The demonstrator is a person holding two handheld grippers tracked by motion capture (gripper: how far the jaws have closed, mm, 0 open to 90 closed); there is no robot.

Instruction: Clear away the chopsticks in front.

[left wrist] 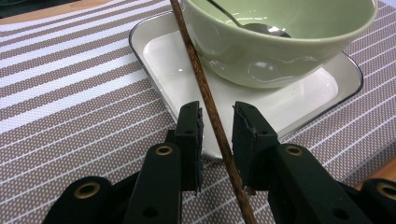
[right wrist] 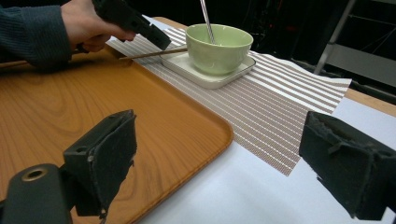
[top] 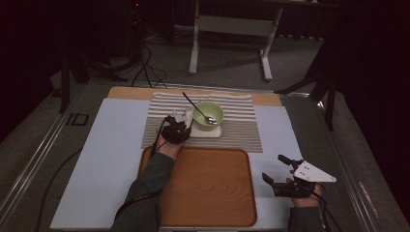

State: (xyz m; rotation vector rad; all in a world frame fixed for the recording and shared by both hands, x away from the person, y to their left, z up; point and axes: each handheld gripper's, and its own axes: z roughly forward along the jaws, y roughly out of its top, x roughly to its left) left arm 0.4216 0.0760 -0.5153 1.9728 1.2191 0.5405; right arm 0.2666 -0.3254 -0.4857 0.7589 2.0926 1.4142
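The left claw [left wrist: 217, 123] stands narrow with a brown stick [left wrist: 204, 88] running between its pads, one end leaning on the white plate [left wrist: 173, 70] beside the green bowl [left wrist: 280, 46] on the striped mat [left wrist: 70, 93], while the right claw [right wrist: 219, 163] gapes wide beside the wooden tray [right wrist: 70, 107].

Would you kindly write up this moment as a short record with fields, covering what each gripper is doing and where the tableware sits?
left gripper: jaws either side of a brown stick, a small gap visible, at the plate's edge
brown stick: slants across the white plate's rim beside the bowl
right gripper: jaws wide apart, nothing between them, right of the tray
green bowl: on the white plate, a metal spoon leaning in it
white plate: square, on the striped mat
wooden tray: nearest the person
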